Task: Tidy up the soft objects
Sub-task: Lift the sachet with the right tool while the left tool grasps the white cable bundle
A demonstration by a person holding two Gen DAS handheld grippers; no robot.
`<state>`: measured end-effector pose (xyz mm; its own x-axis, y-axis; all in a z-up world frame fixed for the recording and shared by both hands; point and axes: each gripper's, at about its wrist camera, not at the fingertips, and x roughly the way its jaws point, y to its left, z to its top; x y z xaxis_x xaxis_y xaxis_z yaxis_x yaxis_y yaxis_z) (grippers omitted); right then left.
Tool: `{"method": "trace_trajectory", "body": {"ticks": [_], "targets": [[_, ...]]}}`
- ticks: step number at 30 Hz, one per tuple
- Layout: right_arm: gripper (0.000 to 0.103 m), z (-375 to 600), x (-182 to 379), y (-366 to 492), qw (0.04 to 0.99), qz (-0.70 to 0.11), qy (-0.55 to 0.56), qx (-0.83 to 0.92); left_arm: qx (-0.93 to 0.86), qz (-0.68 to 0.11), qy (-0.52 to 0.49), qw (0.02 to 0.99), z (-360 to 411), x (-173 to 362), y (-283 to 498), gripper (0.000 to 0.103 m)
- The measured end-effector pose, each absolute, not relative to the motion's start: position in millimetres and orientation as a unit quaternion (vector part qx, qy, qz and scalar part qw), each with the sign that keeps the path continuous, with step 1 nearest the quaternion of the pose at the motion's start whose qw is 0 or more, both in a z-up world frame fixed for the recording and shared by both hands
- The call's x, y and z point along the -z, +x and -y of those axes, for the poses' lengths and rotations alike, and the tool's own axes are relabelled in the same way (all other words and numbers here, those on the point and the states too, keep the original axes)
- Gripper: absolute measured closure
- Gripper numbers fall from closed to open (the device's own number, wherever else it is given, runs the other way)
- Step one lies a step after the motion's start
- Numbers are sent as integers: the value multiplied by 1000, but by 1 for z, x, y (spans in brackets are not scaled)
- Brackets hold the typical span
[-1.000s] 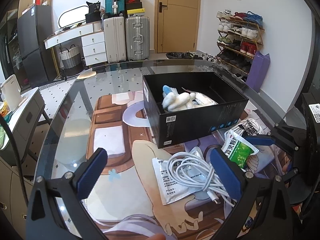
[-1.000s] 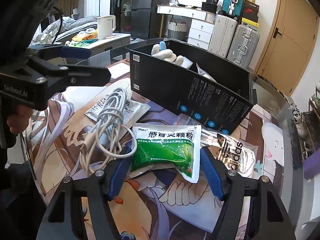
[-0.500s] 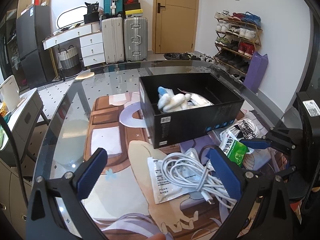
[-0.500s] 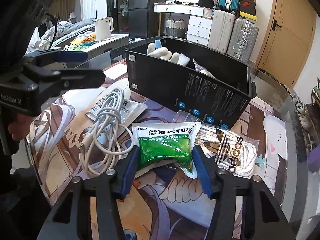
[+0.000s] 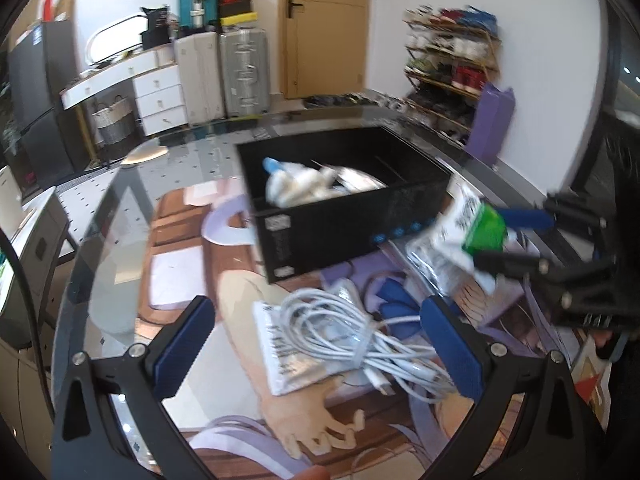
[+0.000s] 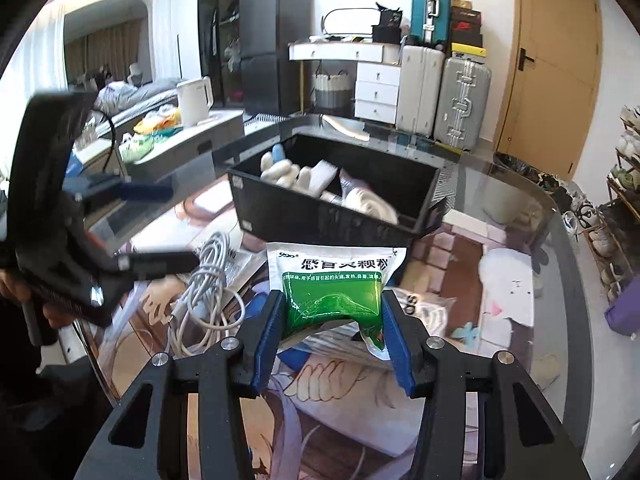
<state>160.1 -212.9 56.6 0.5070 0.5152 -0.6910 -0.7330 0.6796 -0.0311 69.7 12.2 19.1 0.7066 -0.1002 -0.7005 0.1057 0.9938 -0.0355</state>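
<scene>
Right gripper point(image 6: 330, 322) clamped on a green-and-white medicine sachet point(image 6: 334, 280), pinched across its lower green half, lifted clear of the desk point(image 6: 516, 208). Ahead of that gripper and slightly lower, an open black box point(image 6: 332, 216), already holding a pale plush toy point(image 6: 282, 170) and a few soft packets. Between gripper and box, only the box's near wall.

Left gripper point(image 5: 320, 340) spread wide, holding nothing, poised over a coiled white cable point(image 5: 352, 334) lying on a flat white packet point(image 5: 280, 350). Right gripper visible from this side, off to the right beyond the cable, sachet raised near the box's right corner.

Likely risks, judged from this pose:
- Sachet slipping out, since slick foil bulges and only a narrow band sits between the pads.
- Sachet's free upper edge catching the box's near wall if carried in too low, folding it or dragging the box across the glass.
- Release too early dropping it onto a clear logo bag point(image 6: 420, 308) just beneath the gripper.
- Left gripper closing on the cable snagging loose loops and pulling the packet underneath along.
- Both grippers crowding each other near the box.
</scene>
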Motion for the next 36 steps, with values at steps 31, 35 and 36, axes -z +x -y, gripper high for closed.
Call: {"method": "trace_trajectory", "body": {"ticks": [31, 35, 36], "targets": [[55, 219, -65, 160, 856, -327, -160, -366, 165, -438, 51, 882, 32, 9, 66, 34], [55, 219, -65, 160, 856, -327, -159, -366, 167, -428, 43, 887, 23, 3, 63, 35], [55, 220, -65, 160, 857, -327, -159, -366, 169, -425, 42, 888, 21, 2, 62, 36]]}}
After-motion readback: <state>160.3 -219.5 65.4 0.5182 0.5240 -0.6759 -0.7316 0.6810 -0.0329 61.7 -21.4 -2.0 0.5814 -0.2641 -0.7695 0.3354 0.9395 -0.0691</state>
